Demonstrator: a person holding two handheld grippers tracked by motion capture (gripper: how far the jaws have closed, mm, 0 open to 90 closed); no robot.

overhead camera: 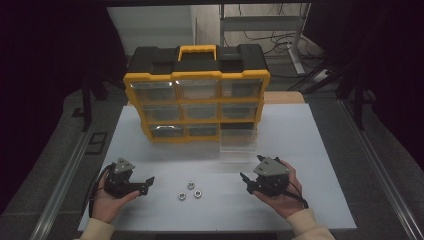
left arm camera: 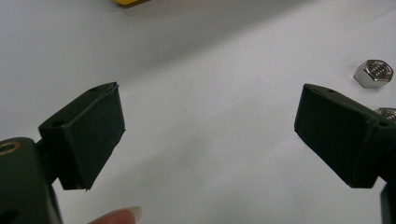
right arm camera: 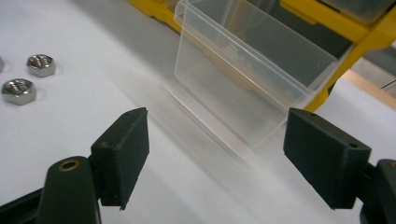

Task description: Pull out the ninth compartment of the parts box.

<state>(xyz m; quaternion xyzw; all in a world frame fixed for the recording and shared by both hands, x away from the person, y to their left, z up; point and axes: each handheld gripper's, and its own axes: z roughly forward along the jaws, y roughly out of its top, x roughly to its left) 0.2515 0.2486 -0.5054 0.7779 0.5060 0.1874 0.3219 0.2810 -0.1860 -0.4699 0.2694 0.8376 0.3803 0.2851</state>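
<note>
Three steel hex nuts (overhead camera: 190, 190) lie flat, bores up, in a loose triangle on the white bench, near one another, apart. Clear plastic drawer (overhead camera: 238, 141) is out of the yellow organizer (overhead camera: 197, 106), upright, open top, just in front of its bottom-right slot; nuts sit well apart, front-left of the drawer.

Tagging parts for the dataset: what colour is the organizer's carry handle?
Yellow, on the black top of the organizer; carry handle clearest in the high view.

Nuts (overhead camera: 190, 190) lie between the claws, before the drawer (overhead camera: 238, 141).
</note>
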